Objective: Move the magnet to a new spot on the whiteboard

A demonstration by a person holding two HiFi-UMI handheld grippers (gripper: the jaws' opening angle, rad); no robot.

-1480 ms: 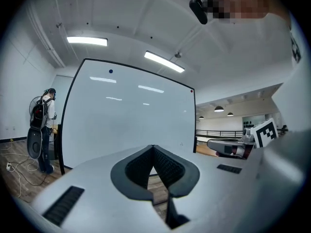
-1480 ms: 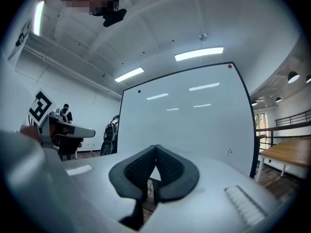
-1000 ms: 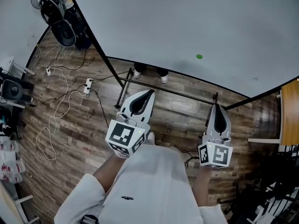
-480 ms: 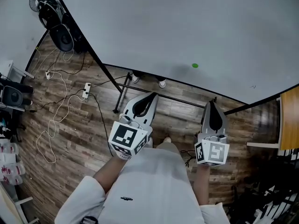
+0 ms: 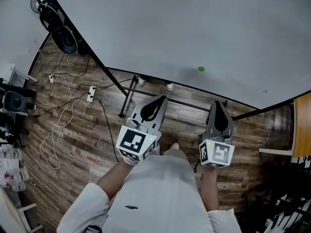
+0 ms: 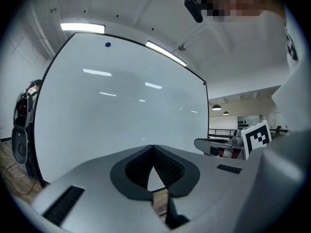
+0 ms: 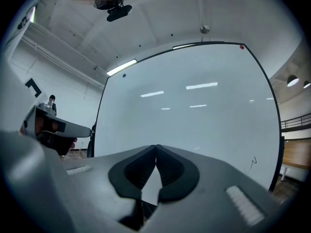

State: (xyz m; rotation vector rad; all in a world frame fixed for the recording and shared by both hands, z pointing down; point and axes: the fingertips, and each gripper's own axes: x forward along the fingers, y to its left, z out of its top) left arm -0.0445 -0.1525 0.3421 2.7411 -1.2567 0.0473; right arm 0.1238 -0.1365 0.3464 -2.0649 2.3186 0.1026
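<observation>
A small green magnet [image 5: 201, 69] sticks near the lower edge of the big whiteboard [image 5: 194, 28]. My left gripper [image 5: 164, 97] is shut and empty, and points at the board's lower edge, left of and below the magnet. My right gripper [image 5: 217, 102] is also shut and empty; it sits just below the magnet and slightly to its right, apart from it. The left gripper view shows the shut left gripper [image 6: 153, 147] facing the whiteboard [image 6: 121, 110]. The right gripper view shows the shut right gripper [image 7: 156, 147] before the whiteboard [image 7: 194, 120]. The green magnet appears in neither gripper view.
The board's black stand bar [image 5: 184, 102] and white feet [image 5: 168, 86] rest on the wooden floor. Cables and a power strip [image 5: 91, 92] lie at the left, near a speaker [image 5: 65, 39]. A wooden tabletop [image 5: 302, 125] is at the right edge. Blue [image 6: 107, 44] and red [image 6: 204, 83] magnets sit high on the board.
Both grippers have moved forward toward the board's lower edge, and the right one has drifted left, closer under the green magnet. Both have stayed shut.
</observation>
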